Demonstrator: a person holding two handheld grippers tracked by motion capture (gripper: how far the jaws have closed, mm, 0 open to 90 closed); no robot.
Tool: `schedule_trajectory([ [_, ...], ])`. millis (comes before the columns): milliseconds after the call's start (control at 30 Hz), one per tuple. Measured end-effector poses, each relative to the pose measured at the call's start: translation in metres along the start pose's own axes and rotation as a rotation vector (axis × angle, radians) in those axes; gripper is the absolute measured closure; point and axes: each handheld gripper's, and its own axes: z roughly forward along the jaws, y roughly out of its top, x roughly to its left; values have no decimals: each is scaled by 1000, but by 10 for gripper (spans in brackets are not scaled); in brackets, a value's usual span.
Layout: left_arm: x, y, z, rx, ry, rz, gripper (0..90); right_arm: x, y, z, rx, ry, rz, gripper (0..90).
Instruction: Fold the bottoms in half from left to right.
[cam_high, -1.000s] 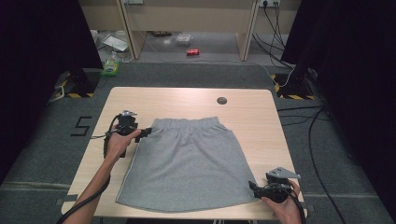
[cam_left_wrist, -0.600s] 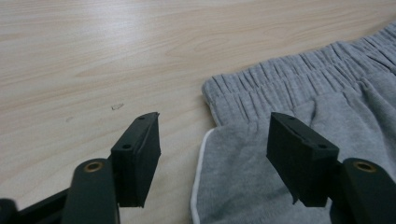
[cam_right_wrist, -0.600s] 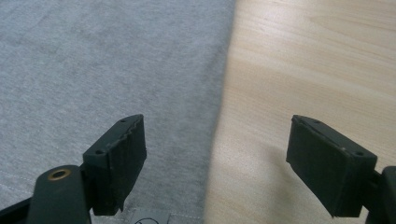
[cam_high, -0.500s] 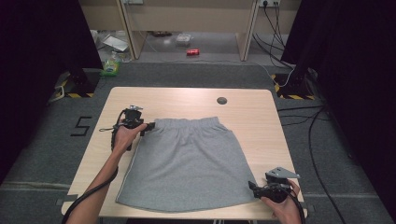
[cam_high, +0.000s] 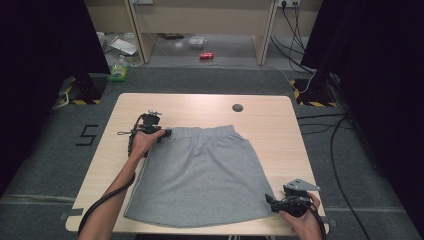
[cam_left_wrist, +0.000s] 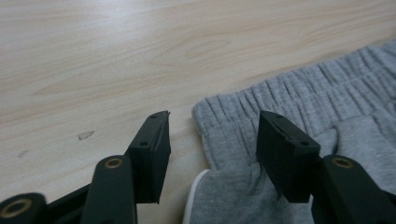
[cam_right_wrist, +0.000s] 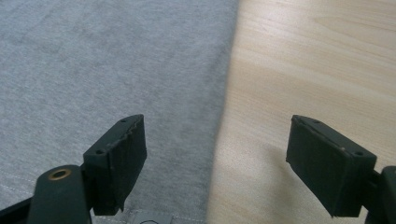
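A plain grey knit skirt with a gathered elastic waistband lies flat mid-table, hem toward the near edge of the light wooden table. A white tag, perhaps a label, peeks out unreadably. The left gripper straddles the waistband's left corner, jaws apart. The right gripper spans the hem's right corner, jaws wide.

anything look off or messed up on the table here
Nothing much stands out. The grey skirt lies flat and smooth on the table. In the left gripper view, a small white tag pokes out at the waistband corner, between the open jaws of the left hand-held gripper.
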Motion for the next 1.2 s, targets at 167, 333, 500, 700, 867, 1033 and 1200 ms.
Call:
schedule_trajectory([
  [167, -3, 2, 6, 40, 17, 11, 493, 0, 0, 0, -1, 1, 0, 207],
  [333, -5, 6, 7, 62, -3, 22, 570, 2, 1, 1, -2, 5, -3, 207],
  [500, -7, 8, 8, 77, -13, 40, 679, 5, 2, 1, -3, 5, -15, 208],
  [700, -10, 9, 8, 79, -9, 57, 739, 10, 3, 3, -7, 15, -24, 211],
  [867, -15, 10, 8, 91, 19, 90, 753, 24, 10, 5, -35, 34, -62, 221],
  [1033, -12, 12, 9, 96, 5, 60, 754, 44, 16, 10, -53, 82, -93, 229],
  [1200, -12, 13, 9, 104, 6, 76, 755, 68, 26, 20, -60, 127, -143, 238],
])
